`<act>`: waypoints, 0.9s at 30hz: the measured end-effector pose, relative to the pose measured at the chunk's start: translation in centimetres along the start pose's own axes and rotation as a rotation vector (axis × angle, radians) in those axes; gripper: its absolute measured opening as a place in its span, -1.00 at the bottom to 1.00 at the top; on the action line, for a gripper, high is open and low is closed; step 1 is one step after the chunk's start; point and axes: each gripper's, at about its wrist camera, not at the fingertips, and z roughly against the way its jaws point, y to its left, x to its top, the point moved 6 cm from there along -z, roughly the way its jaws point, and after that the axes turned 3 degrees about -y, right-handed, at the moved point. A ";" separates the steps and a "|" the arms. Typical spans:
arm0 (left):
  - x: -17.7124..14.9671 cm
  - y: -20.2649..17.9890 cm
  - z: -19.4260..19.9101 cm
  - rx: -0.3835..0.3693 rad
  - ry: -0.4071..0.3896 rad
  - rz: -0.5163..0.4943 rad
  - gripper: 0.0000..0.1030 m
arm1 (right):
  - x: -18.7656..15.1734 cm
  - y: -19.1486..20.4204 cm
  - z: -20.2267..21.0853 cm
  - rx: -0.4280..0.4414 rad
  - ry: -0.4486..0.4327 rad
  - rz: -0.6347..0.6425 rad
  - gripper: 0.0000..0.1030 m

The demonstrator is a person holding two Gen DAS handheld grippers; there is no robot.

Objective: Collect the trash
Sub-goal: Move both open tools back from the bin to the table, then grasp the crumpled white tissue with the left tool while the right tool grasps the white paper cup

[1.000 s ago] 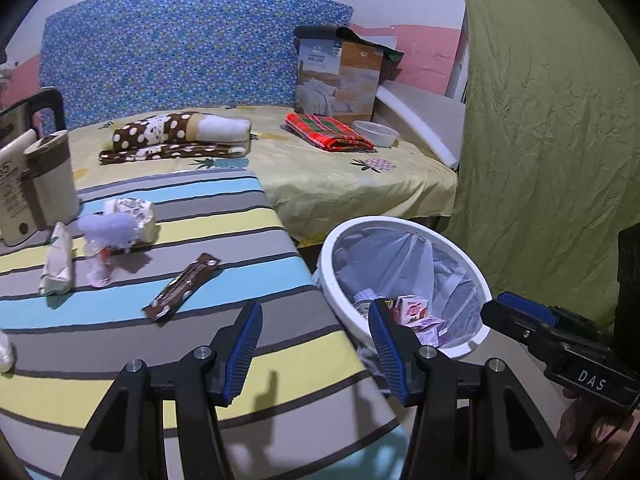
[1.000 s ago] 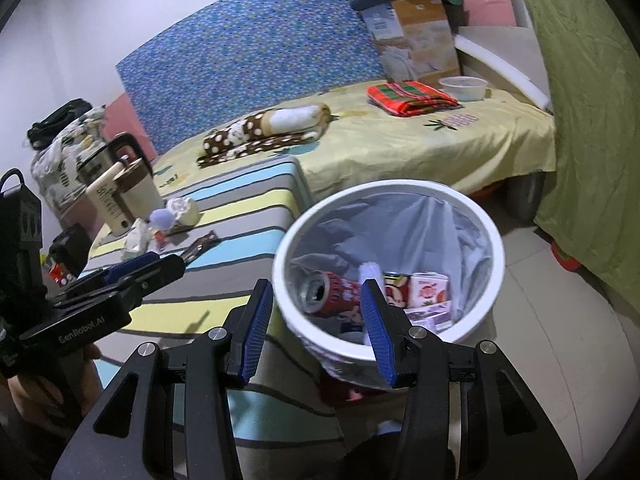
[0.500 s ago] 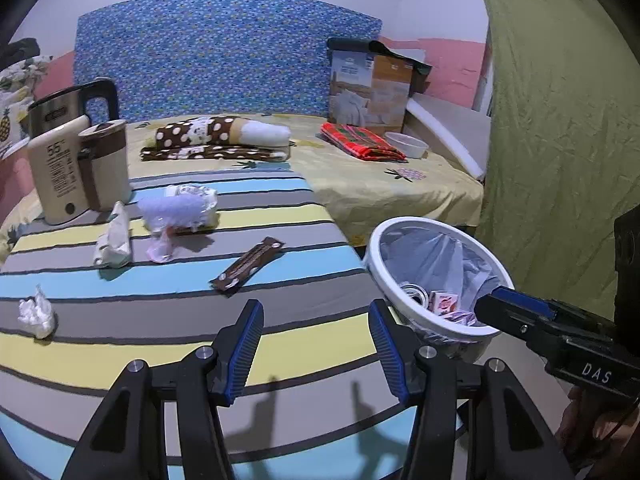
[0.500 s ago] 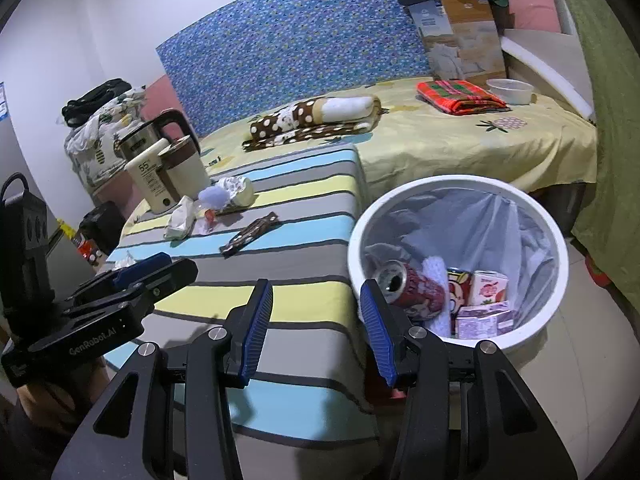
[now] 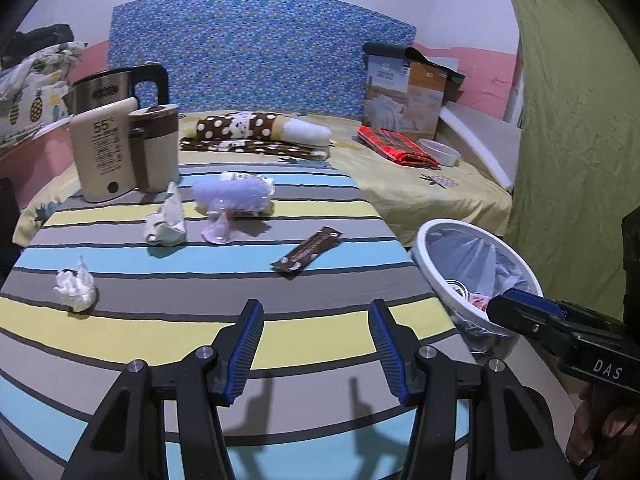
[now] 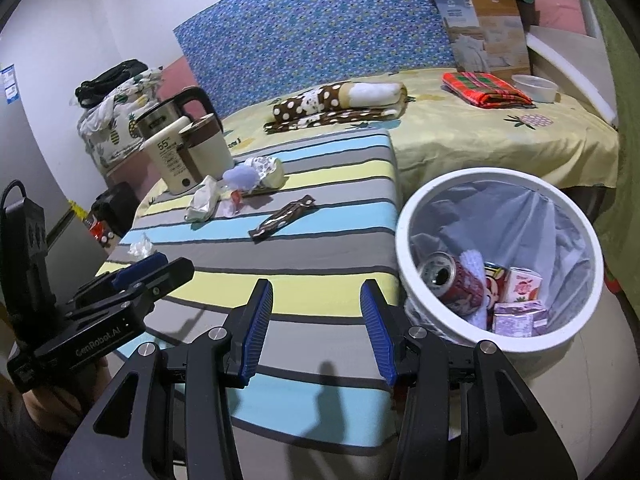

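The striped table (image 5: 320,332) is being filled across the lower half of the left wrist view, and the white bin (image 6: 500,260), already being loaded with a can and cartons, is being framed at the right of the right wrist view. The left gripper (image 5: 316,344) and right gripper (image 6: 316,328) are both being held spread and empty at bottom centre. The brown wrapper (image 5: 307,252) is being left mid-frame, the crumpled tissue (image 5: 76,289) at left; being flat, the wrapper is at risk of being skidded along the cloth or missed, and the tissue of being dropped short of the bin.
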 end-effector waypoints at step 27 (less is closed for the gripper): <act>0.5 10.2 0.1 0.216 -0.010 0.095 0.07 | 1.2 4.4 -3.9 0.050 0.052 0.059 -0.07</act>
